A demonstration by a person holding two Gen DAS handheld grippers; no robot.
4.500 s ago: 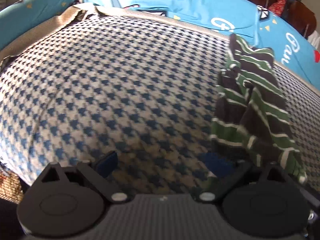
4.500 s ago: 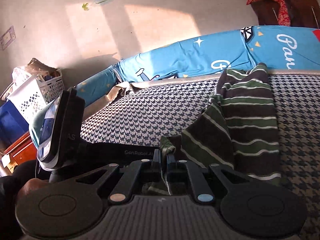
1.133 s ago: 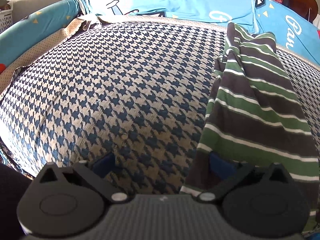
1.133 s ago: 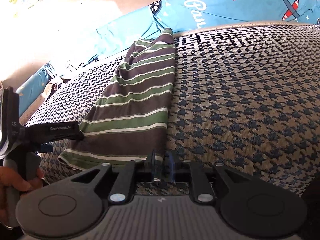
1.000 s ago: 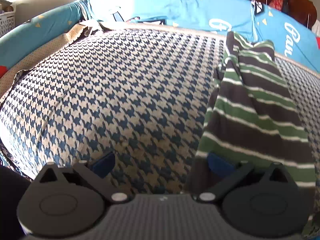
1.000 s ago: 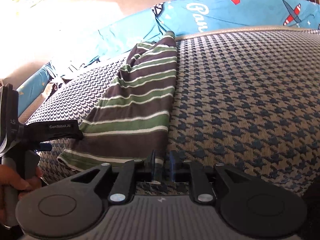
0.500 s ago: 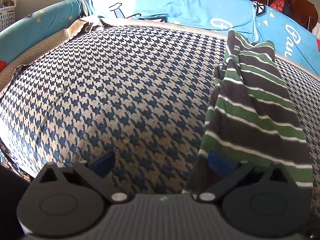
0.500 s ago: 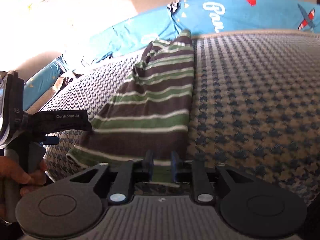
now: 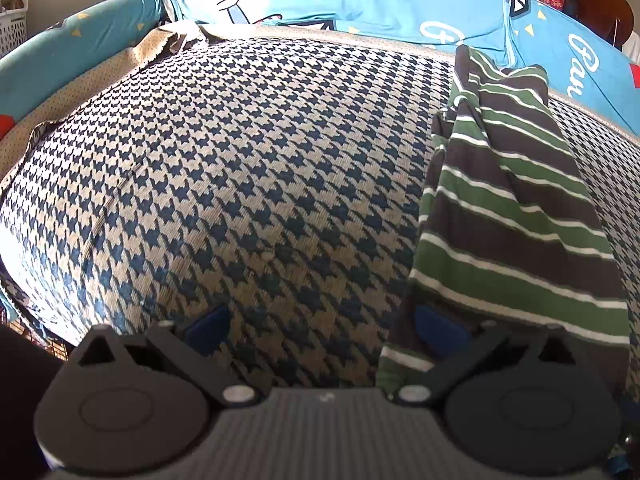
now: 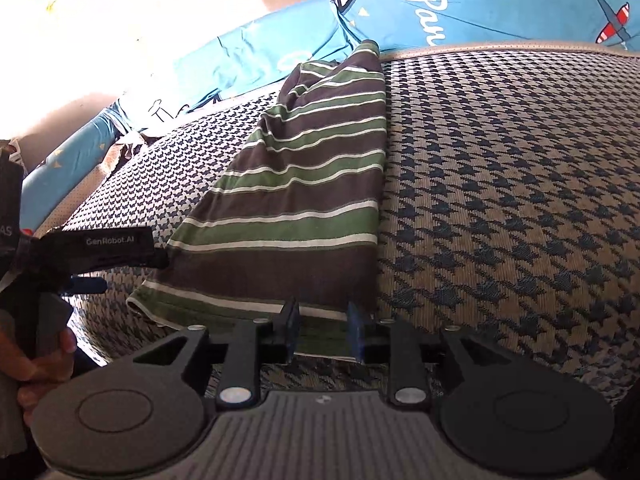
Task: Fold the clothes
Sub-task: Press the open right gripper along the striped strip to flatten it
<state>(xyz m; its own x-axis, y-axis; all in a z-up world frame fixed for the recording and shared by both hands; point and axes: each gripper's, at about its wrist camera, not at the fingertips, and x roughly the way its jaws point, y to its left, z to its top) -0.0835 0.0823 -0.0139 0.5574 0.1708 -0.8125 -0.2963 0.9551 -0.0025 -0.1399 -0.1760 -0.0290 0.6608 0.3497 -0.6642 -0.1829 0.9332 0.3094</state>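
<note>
Because the striped shirt (image 10: pixel 304 200) lay folded lengthwise on the bed (image 10: pixel 500 200), stretching away ahead of the right claw (image 10: pixel 323 330), that claw's jaws stood apart, the hem loose between them. Only the left view showed the left claw (image 9: pixel 320 326) wide open, its right pad (image 9: pixel 436 326) beside the shirt's edge; only the right view showed the hand (image 10: pixel 36 356).

Striped garment (image 10: pixel 304 184): soft knit cloth, matt, slightly creased. Bed cover (image 9: pixel 224 184): coarse woven houndstooth cloth, ribbed texture, matt. Blue sheet (image 9: pixel 360 4): smooth printed cotton-like cloth, wrinkled. Right claw (image 10: pixel 323 330): matt black plastic body, ribbed grey housing, shiny metal pivot pins, blue pads (image 10: pixel 355 332) that look rubbery.
</note>
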